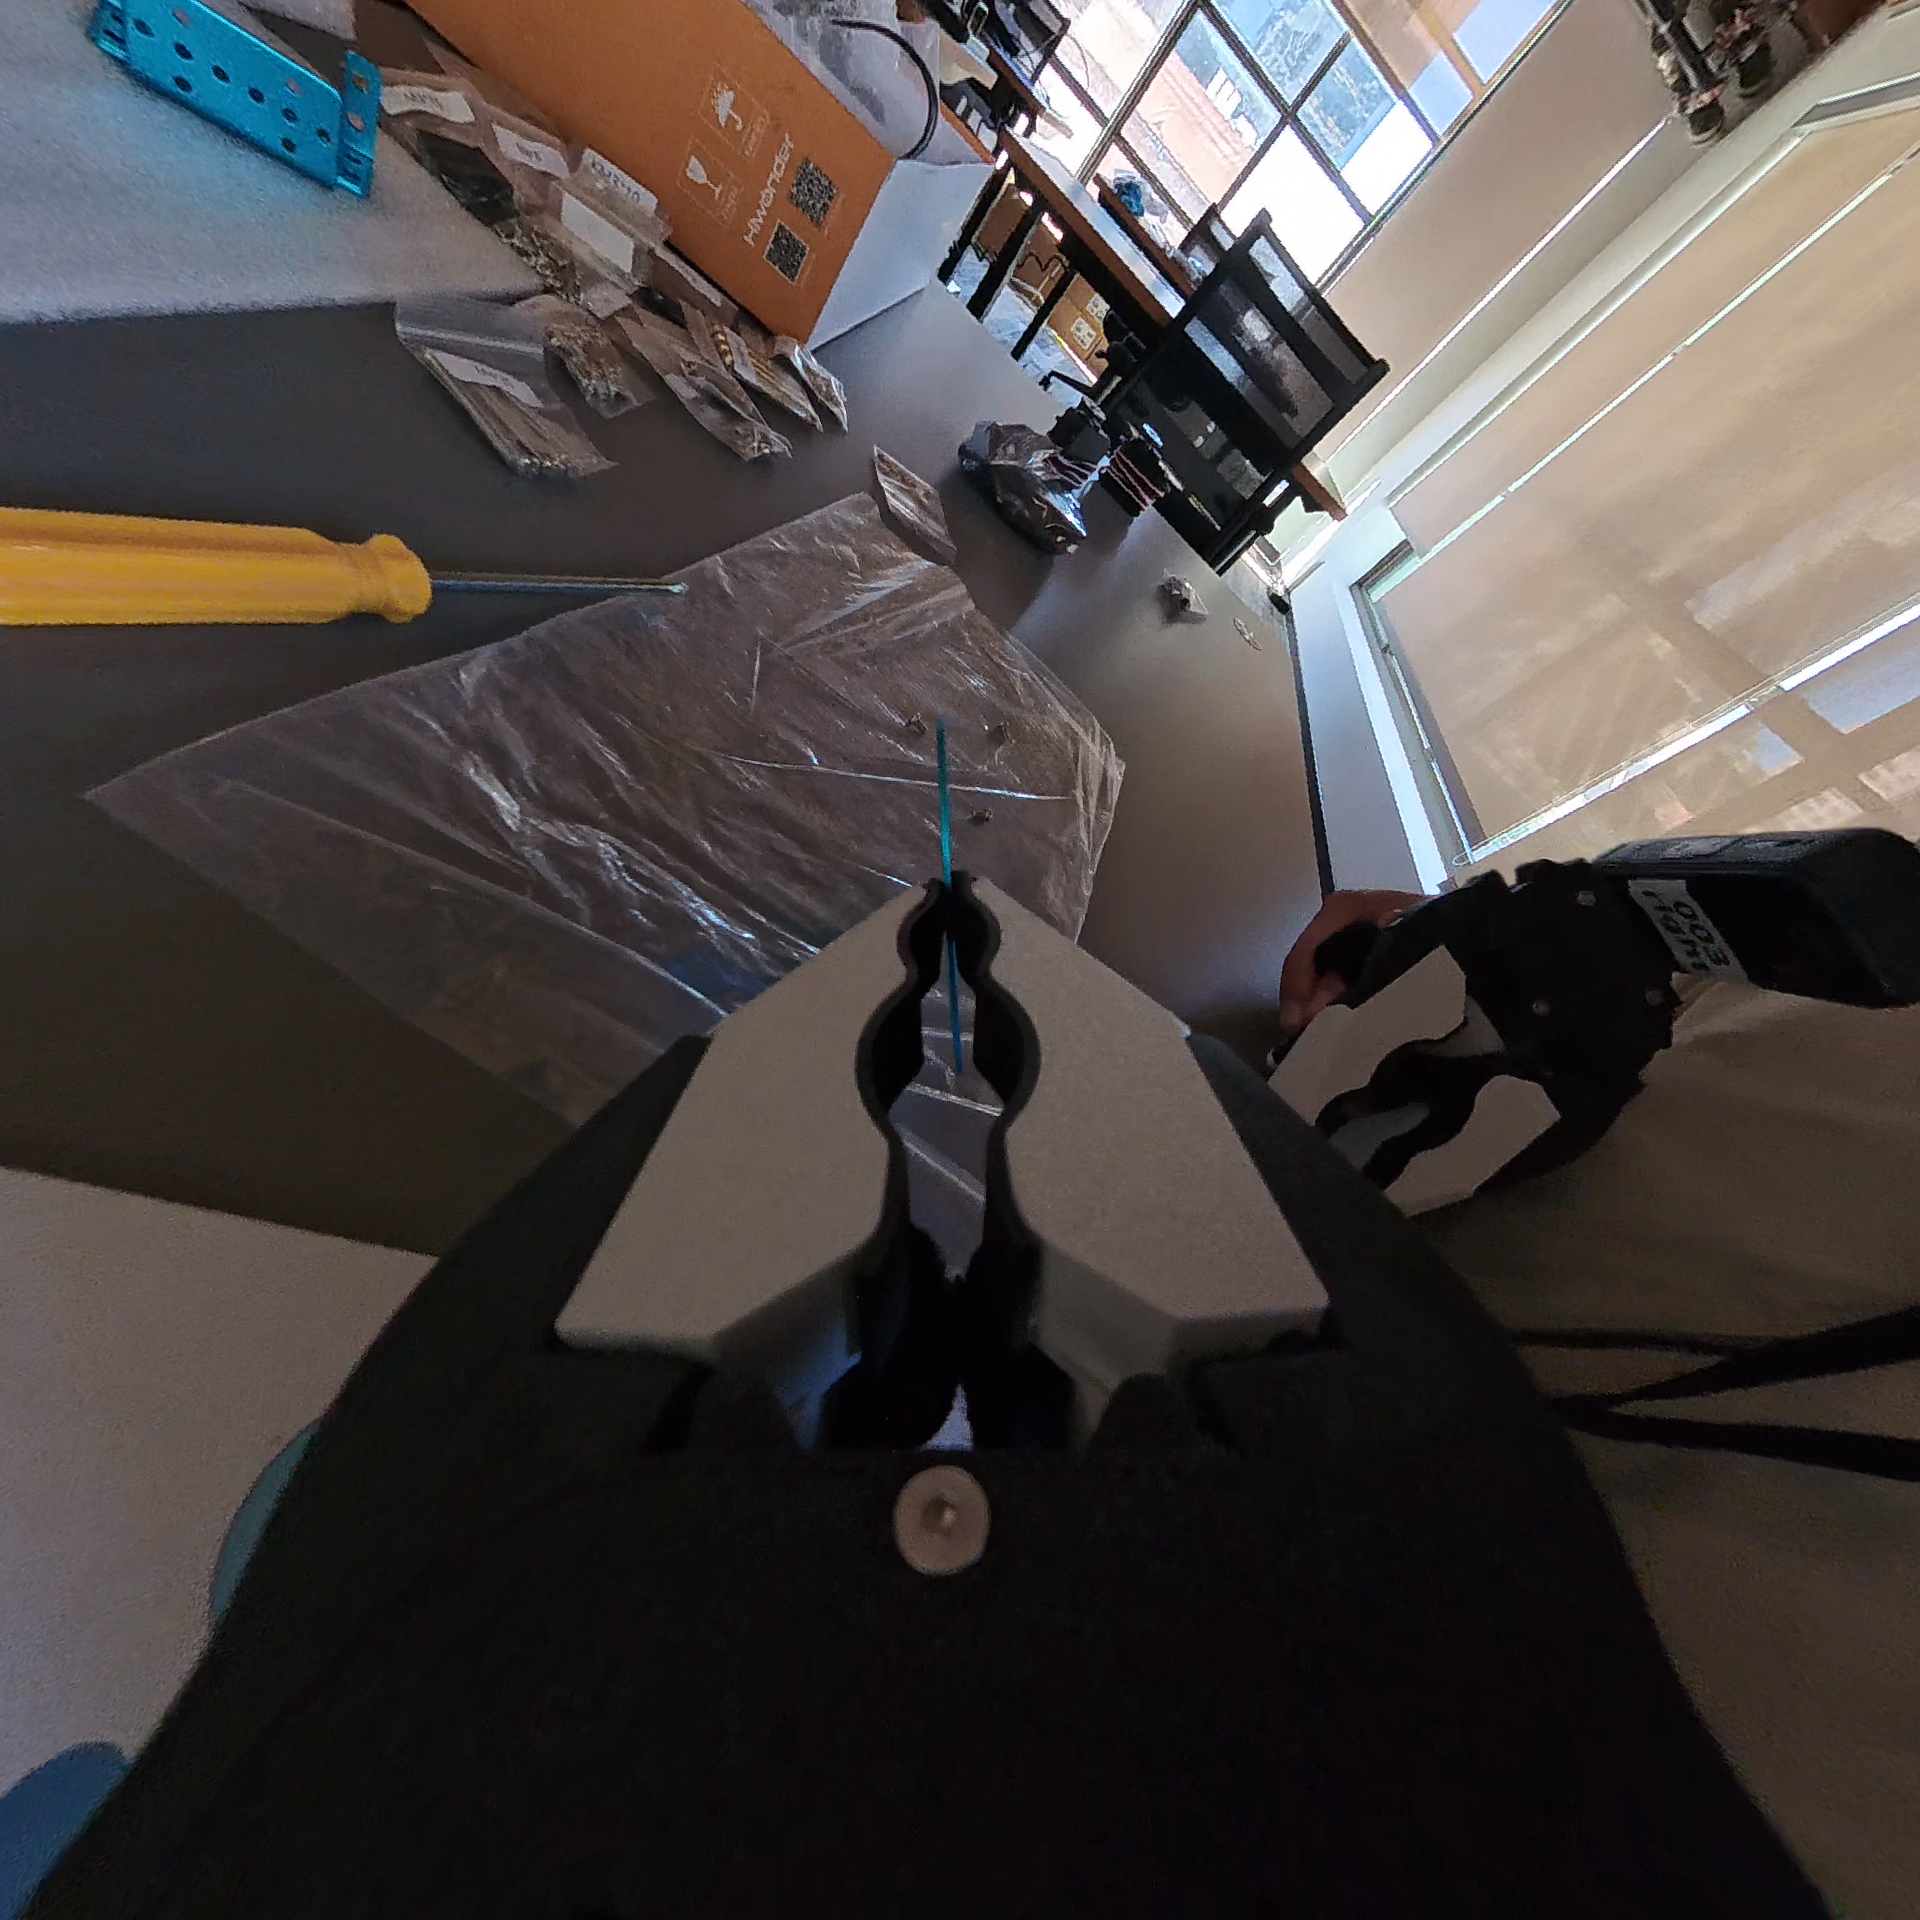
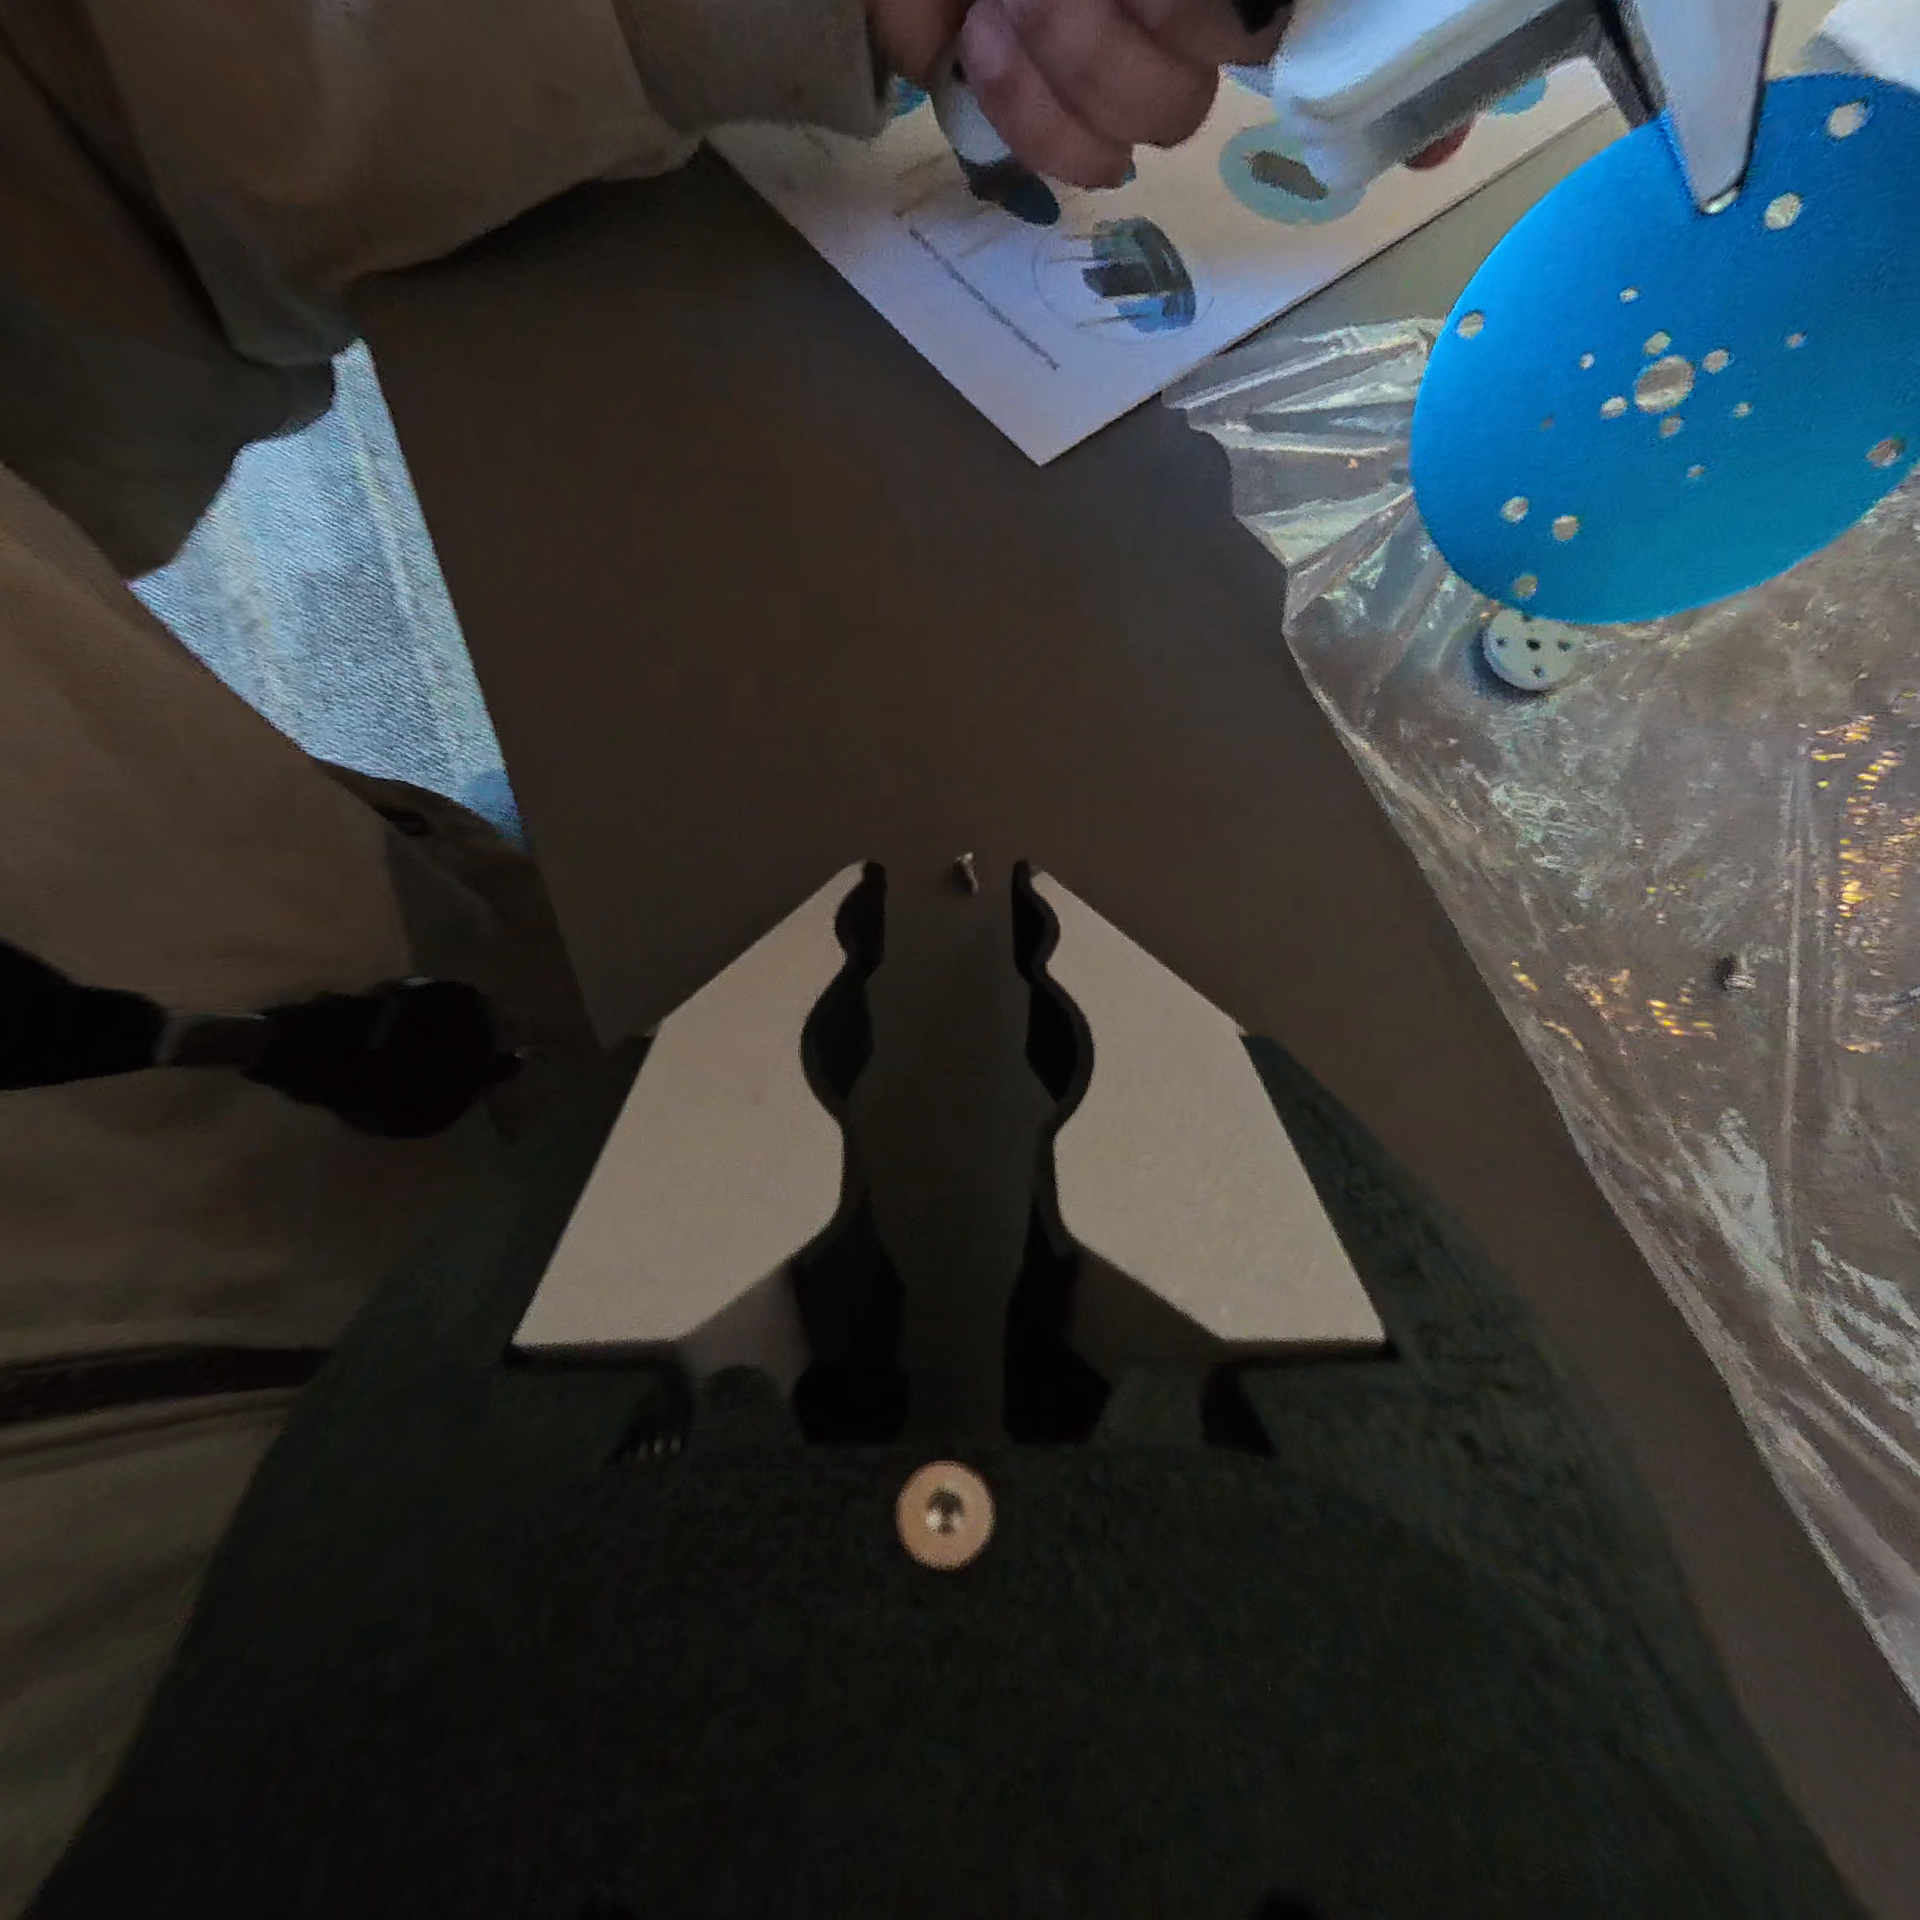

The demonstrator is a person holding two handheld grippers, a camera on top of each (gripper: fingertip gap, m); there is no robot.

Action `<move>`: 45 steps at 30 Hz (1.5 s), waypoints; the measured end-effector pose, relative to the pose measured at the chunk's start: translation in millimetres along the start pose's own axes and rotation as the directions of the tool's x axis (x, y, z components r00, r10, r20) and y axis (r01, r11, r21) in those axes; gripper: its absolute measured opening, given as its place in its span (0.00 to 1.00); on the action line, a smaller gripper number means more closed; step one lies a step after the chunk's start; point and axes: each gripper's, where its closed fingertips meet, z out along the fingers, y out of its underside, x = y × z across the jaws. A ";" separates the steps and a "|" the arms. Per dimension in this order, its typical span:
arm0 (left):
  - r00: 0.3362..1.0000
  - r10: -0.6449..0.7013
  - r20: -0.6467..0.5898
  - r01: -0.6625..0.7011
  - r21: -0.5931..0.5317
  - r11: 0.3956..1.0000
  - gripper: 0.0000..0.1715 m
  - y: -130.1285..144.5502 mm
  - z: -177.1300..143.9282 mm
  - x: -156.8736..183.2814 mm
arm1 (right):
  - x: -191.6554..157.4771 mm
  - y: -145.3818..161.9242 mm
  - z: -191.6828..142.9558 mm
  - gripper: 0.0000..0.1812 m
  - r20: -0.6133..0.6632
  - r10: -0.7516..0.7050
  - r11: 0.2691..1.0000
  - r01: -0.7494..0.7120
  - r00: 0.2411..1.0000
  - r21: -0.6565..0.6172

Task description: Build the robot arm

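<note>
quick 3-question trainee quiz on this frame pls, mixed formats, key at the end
1. True or false: the left tool is shut on the blue perforated disc.
2. Multiple choice: what lies on the dark table just ahead of the open right tool?
A. a small screw
B. a yellow-handled screwdriver
C. a cardboard box
3. Fill in: the small grey round hub rests on the clear ______, below the disc.

Key: 1 true; 2 A; 3 plastic bag
</note>
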 end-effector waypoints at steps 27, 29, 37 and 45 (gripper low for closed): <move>1.000 -0.018 -0.022 0.017 -0.028 0.999 0.01 7.1 3.1 4.0 | 32.1 2.7 -5.9 0.01 0.003 0.105 0.991 -0.105 0.994 -0.078; 1.000 -0.023 -0.019 0.022 -0.031 0.999 0.01 7.7 3.4 3.1 | 37.1 -3.4 -11.2 0.00 0.028 0.131 0.991 -0.130 0.991 -0.032; 0.966 -0.254 -0.051 0.252 -0.054 0.966 0.00 15.0 11.3 -0.2 | 77.8 -0.2 -13.1 0.00 -0.102 -0.007 1.000 0.007 0.995 0.005; 0.896 -0.443 -0.037 0.437 -0.103 0.893 0.00 22.4 24.5 -5.8 | 110.0 -18.3 -10.4 0.00 -0.136 -0.049 0.995 0.059 0.990 0.077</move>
